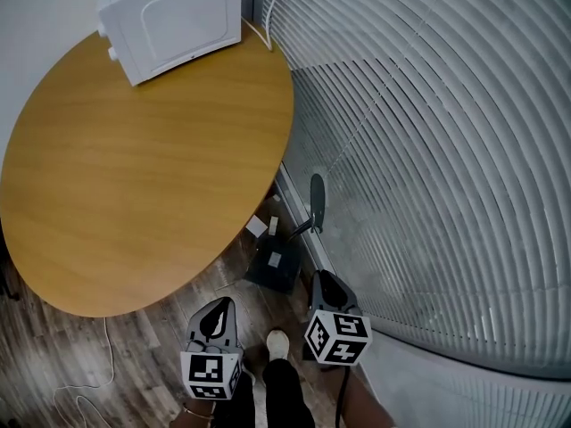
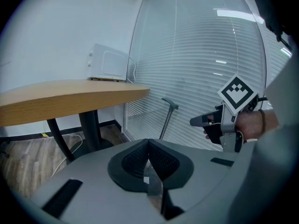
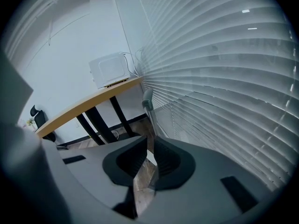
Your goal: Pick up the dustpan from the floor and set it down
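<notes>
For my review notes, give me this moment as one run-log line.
phase: pre-grasp | dustpan: on floor by blinds, untouched | left tool: shut, empty | right tool: shut, empty

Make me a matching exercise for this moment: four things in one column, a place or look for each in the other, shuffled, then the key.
Things:
1. dustpan
2. white appliance
3. blinds
4. table

Place or look:
A. stands on the table top, at its far edge
B. round, wood-coloured
C. on the floor, handle upright
D. pale slats filling the right side of the head view

Pairs: 1-C, 2-A, 3-D, 4-B
</notes>
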